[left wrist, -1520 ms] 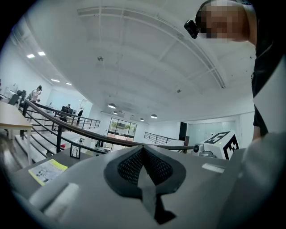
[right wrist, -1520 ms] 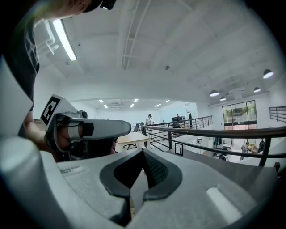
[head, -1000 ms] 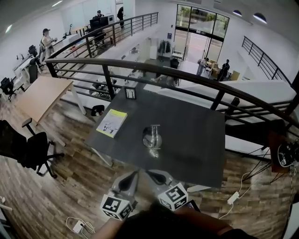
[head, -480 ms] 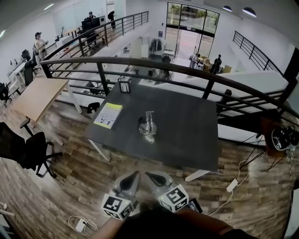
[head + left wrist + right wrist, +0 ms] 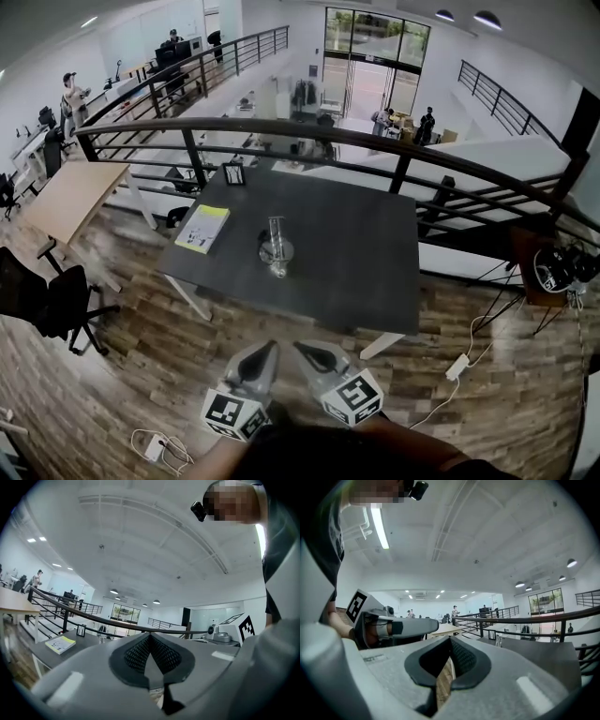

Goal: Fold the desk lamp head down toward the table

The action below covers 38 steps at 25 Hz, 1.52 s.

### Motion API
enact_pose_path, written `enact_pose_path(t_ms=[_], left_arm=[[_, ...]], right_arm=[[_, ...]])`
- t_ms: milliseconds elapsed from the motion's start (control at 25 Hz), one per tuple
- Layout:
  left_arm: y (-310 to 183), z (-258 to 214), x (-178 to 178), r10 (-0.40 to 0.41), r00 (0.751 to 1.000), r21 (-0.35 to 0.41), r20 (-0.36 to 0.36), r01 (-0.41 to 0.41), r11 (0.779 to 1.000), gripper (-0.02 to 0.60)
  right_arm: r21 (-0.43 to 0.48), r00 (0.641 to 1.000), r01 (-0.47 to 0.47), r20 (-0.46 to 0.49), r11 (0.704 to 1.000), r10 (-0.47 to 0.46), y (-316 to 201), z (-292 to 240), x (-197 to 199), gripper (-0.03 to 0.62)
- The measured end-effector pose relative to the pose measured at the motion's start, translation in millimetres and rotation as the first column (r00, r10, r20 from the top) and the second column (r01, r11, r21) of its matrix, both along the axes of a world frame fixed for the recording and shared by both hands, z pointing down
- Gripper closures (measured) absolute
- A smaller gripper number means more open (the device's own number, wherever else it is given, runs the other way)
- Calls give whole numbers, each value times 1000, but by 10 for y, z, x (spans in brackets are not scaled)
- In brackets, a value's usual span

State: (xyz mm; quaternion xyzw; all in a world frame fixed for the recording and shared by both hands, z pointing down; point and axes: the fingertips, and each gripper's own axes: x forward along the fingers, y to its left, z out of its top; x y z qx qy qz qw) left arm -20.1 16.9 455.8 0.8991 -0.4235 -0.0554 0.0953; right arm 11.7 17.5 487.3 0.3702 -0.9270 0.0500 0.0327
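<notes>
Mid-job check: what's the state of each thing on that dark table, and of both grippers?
Silver desk lamp with round base: standing on the dark grey table, untouched; head angle too small to tell.
Yellow-green booklet: closed, lying flat near the table's left edge.
Small black-framed stand: upright at the far left corner.
Left gripper: shut, empty, short of the table.
Right gripper: shut, empty, short of the table.

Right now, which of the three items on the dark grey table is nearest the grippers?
The silvery desk lamp near the middle of the table. The yellow booklet lies farther left; the small black frame stands at the far edge.
</notes>
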Motion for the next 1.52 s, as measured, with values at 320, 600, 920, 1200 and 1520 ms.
enact_pose_path(t_ms=[320, 600, 920, 1200, 1520], left_arm=[[587, 112, 450, -25, 1000, -22, -17, 25, 999, 581], [955, 67, 652, -35, 999, -4, -25, 35, 999, 581], [1254, 49, 785, -39, 999, 9, -20, 39, 999, 581], [1446, 7, 886, -43, 999, 16, -24, 43, 999, 581], [1549, 33, 995, -34, 999, 19, -26, 35, 999, 581]], right_arm=[[-21, 999, 34, -11, 999, -34, 590, 87, 414, 592], [-6, 999, 51, -15, 999, -51, 995, 16, 599, 592], [3, 998, 60, -4, 998, -60, 1295, -29, 723, 592], [6, 998, 62, -2, 998, -62, 1491, -32, 818, 592], [11, 998, 57, -5, 998, -57, 1599, -46, 918, 592]])
